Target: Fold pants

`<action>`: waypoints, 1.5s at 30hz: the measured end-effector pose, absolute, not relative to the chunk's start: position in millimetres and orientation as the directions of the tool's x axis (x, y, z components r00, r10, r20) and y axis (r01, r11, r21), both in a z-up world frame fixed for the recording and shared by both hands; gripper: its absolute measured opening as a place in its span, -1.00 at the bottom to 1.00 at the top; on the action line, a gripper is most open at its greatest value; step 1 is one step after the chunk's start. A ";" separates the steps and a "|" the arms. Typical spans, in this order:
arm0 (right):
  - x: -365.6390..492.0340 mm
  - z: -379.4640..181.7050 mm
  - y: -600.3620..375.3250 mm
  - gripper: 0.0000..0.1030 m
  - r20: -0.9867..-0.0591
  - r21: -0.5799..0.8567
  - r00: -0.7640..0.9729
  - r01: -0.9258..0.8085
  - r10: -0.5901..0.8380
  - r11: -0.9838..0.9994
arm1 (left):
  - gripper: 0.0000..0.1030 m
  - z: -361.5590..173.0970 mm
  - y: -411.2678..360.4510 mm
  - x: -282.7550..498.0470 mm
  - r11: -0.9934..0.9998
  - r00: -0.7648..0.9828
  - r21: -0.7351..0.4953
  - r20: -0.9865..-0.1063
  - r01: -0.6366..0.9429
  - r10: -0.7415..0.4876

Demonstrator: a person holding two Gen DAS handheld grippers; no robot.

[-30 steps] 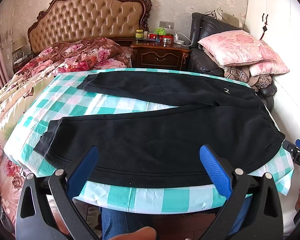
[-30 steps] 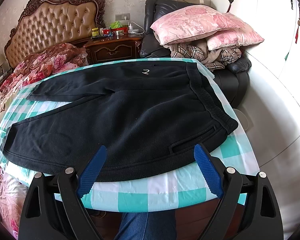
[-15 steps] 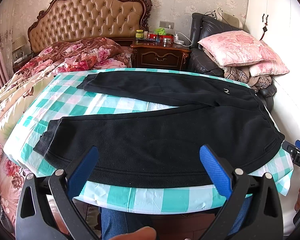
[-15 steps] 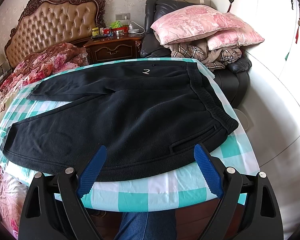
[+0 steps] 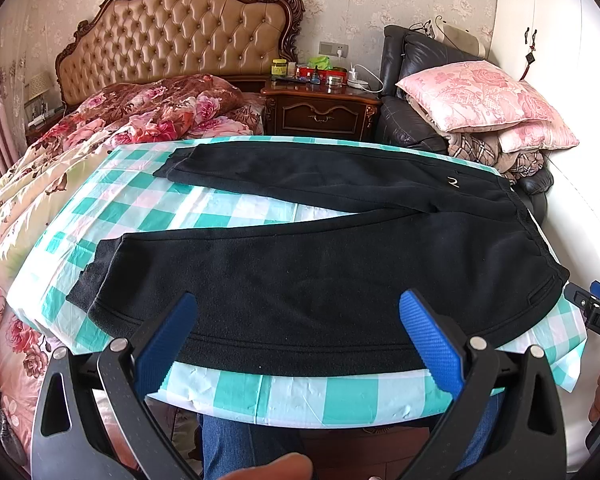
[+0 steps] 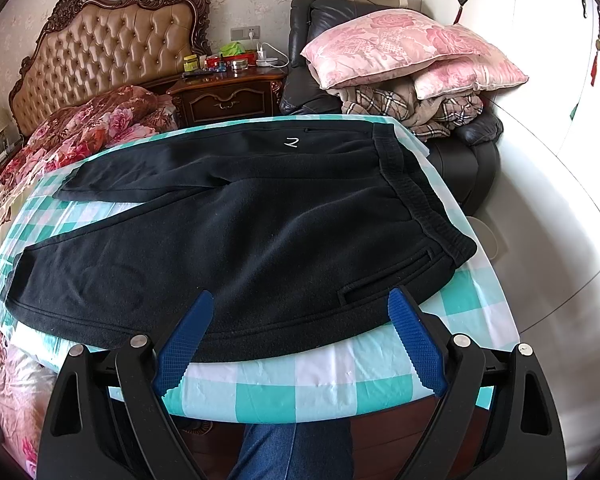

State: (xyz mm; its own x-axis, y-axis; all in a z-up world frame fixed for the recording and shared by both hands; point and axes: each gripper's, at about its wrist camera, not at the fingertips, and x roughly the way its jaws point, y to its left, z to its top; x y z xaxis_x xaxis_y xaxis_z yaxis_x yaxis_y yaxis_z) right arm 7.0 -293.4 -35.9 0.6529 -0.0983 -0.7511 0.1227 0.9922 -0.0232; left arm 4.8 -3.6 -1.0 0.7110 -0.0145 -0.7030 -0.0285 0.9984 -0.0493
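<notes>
Black pants lie flat on the teal-checked tablecloth, legs spread apart toward the left, waistband at the right edge. Left gripper hovers over the near leg's hem side, jaws wide, nothing held. Right gripper sits over the hip near the pocket, jaws also wide, empty. Whether either gripper's tips touch the fabric is hard to say from these angles.

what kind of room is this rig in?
Almost certainly a home bedroom: a bed with a tufted headboard and floral quilt, a wooden nightstand beside it, and stacked pillows. The pants lie on a checked-cloth table.
</notes>
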 end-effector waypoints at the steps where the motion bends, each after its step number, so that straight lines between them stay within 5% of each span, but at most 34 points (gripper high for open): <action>1: 7.2 -36.0 -293.2 0.67 -0.751 -0.024 0.653 0.123 -0.099 0.992 | 0.97 -1.1 -3.6 4.9 0.998 0.711 -0.049 -0.703 -0.028 -0.015; 37: 2.5 -40.5 -297.6 0.68 -0.752 -0.022 0.652 0.122 -0.097 0.992 | 0.97 -1.9 -3.0 5.7 0.998 0.709 -0.051 -0.705 -0.028 -0.017; 45: 45.9 -37.1 -336.3 0.68 -0.780 0.100 0.626 0.111 0.009 0.989 | 0.97 -29.9 10.5 11.7 0.990 0.675 -0.133 -0.735 -0.045 -0.068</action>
